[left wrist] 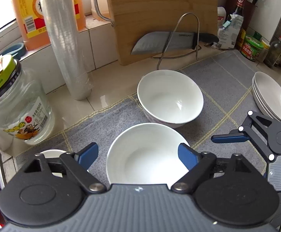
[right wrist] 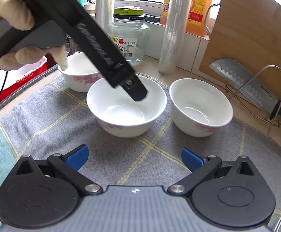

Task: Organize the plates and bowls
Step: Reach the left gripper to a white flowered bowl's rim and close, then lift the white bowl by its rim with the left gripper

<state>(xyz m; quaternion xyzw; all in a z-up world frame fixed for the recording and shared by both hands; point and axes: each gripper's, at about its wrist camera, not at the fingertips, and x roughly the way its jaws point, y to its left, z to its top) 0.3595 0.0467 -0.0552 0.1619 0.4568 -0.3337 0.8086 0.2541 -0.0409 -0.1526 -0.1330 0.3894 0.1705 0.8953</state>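
Three white bowls with pink flowers stand on a grey checked cloth (right wrist: 49, 112). The middle bowl (left wrist: 146, 154) (right wrist: 125, 114) lies between the fingers of my left gripper (left wrist: 137, 155). Its jaws stand apart, the right finger over the bowl's rim, the left one outside it. From the right wrist view, one of its fingertips (right wrist: 140, 94) dips into that bowl. Another bowl (left wrist: 169, 96) (right wrist: 200, 106) stands beyond, and the third bowl (left wrist: 53, 152) (right wrist: 78, 77) is partly hidden. My right gripper (right wrist: 134, 158) hangs open over bare cloth. A stack of white plates (left wrist: 271, 96) sits at the far right.
A glass jar (left wrist: 18, 106), a roll of plastic wrap (left wrist: 67, 48) and an orange oil bottle (left wrist: 28, 19) stand along the left back. A cleaver (left wrist: 163, 42) rests on a wire rack against a wooden board (left wrist: 159, 9). Condiment bottles (left wrist: 252, 46) crowd the back right corner.
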